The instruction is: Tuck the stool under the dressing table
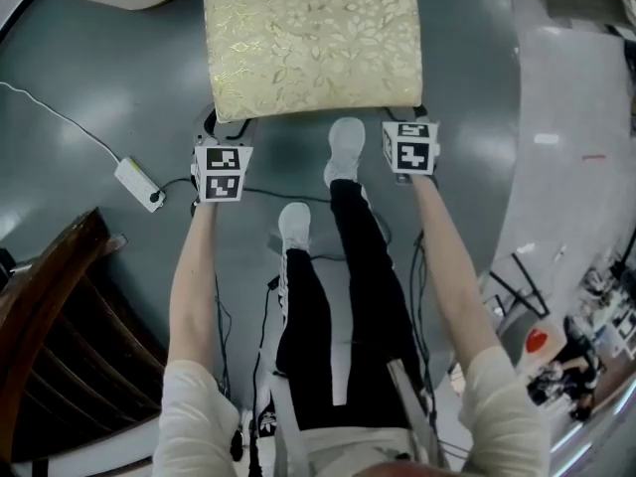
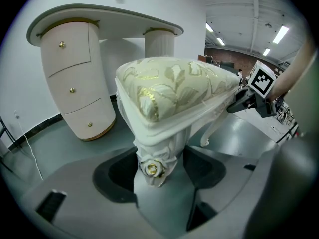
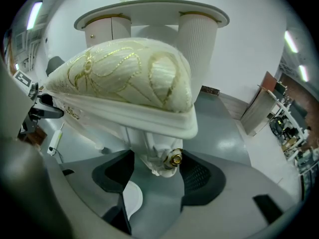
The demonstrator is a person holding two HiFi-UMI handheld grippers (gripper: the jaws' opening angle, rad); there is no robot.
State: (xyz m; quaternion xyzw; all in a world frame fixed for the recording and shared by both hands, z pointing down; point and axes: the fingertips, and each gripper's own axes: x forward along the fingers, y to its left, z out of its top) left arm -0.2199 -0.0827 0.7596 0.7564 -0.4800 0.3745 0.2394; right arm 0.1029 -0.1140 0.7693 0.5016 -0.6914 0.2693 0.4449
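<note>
**Stool** (image 1: 313, 43): stands upright on the grey floor (image 1: 99, 78), just short of the dressing table (image 2: 70, 68) and not under its top. The long axis of the cream-gold cushion runs side to side across the head view. One long side faces the dressing table.

**Left gripper** (image 1: 221, 129): jaws clamped on the stool's left corner leg, on the side away from the dressing table.

**Right gripper** (image 1: 407, 119): jaws set wide, closed on the right corner leg on that same side.
</note>
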